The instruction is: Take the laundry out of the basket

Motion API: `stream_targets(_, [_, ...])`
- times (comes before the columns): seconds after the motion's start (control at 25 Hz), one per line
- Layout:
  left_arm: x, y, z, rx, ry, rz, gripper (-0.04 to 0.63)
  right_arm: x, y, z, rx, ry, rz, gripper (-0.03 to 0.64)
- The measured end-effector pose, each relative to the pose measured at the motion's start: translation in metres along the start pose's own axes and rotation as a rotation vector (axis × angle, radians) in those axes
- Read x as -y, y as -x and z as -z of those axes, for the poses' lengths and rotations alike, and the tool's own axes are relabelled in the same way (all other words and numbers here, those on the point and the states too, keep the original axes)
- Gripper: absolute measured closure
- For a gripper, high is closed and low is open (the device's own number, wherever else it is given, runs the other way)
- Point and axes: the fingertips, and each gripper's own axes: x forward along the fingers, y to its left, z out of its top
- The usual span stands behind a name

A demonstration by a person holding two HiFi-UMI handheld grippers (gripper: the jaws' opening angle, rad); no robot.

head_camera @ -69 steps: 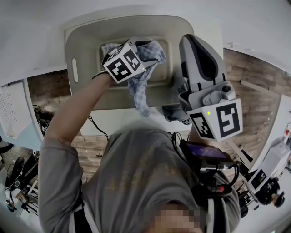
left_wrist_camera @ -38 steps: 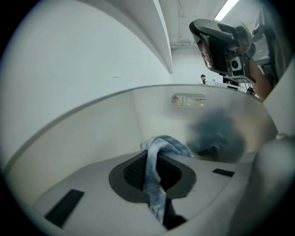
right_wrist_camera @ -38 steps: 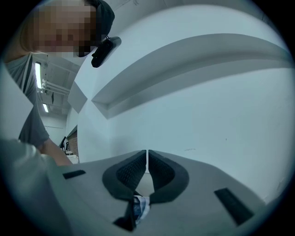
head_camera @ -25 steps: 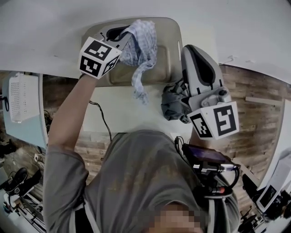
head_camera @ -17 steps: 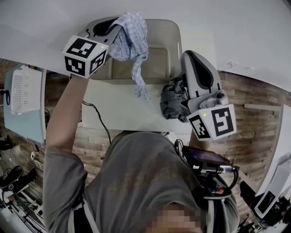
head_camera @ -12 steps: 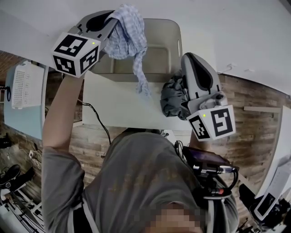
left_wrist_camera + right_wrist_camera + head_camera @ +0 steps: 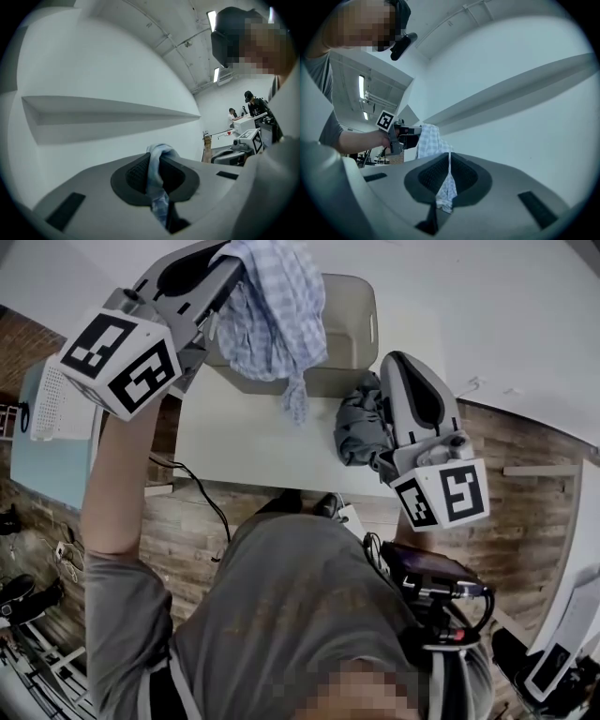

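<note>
Holding checked cloth high so tail clears basket; left gripper jaws pinching it, right gripper jaws pinching grey garment.

Two grippers, two garments, one basket, one table.

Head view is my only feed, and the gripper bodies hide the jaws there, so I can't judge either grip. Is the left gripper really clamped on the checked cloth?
Observer: Yes. The left gripper view shows the left gripper with its jaws closed on the checked cloth, a fold bunched above them.
Operator: And the gray garment?
Observer: The right gripper view shows the right gripper shut on only a thin edge of it, with a short tail hanging below.
Operator: Anyone close by?
Observer: The left gripper view shows two people in the background, across the room.
</note>
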Motion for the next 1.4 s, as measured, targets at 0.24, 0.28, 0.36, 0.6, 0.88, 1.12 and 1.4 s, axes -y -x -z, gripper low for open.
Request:
stream_targets(0.24, [0.025, 0.023, -0.022, 0.056, -0.001, 0.021, 0.566, 0.001, 0.011, -0.004, 0.014, 0.019, 0.010, 0.598])
stream_targets(0.28, [0.030, 0.027, -0.024, 0.065, -0.005, 0.022, 0.566, 0.001, 0.014, -0.004, 0.015, 0.021, 0.011, 0.598])
stream_targets(0.36, [0.040, 0.032, -0.024, 0.077, -0.010, 0.025, 0.566, 0.003, 0.018, 0.000, 0.012, 0.023, 0.012, 0.598])
stream_targets(0.6, [0.067, 0.046, -0.015, 0.084, 0.003, 0.039, 0.566, 0.001, 0.024, -0.004, 0.009, 0.033, 0.014, 0.598])
stream_targets(0.88, [0.101, 0.070, 0.004, 0.069, 0.030, 0.037, 0.566, -0.018, 0.041, -0.028, 0.015, 0.060, 0.018, 0.598])
stream_targets(1.12, [0.127, 0.050, 0.061, 0.002, 0.065, 0.079, 0.565, -0.007, 0.034, -0.020, -0.004, 0.063, 0.021, 0.598])
stream_targets(1.4, [0.151, 0.036, 0.129, -0.070, 0.137, 0.110, 0.565, -0.003, 0.034, -0.013, -0.030, 0.061, 0.031, 0.598])
